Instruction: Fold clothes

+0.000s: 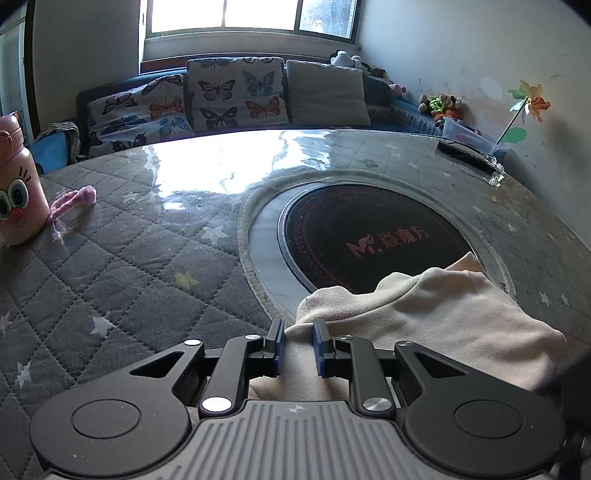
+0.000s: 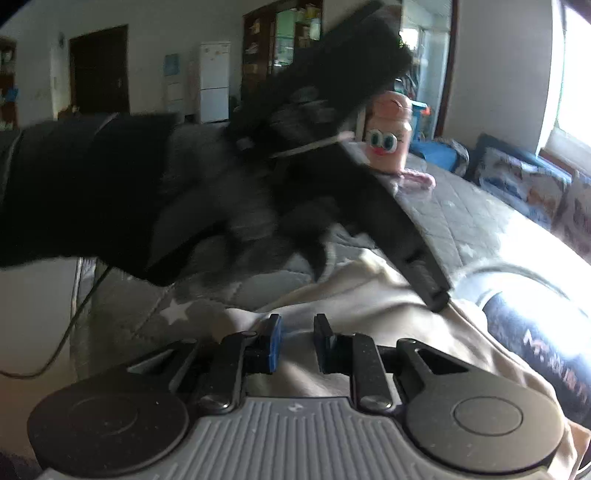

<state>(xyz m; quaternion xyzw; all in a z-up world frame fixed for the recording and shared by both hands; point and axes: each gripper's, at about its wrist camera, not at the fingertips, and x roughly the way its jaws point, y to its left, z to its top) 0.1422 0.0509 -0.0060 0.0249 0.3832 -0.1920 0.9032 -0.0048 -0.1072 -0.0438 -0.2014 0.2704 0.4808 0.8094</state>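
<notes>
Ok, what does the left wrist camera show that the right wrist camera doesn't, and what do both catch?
Only the left wrist view shows the window, the butterfly cushions, the paper pinwheel and the left gripper with cream cloth lying between its fingers.

Only the right wrist view shows the white fridge, the dark door, a dark gloved hand on the other tool, and the right gripper over the cloth.

Both show the cream garment, the quilted table cover, the round black cooktop and the pink cartoon bottle.
</notes>
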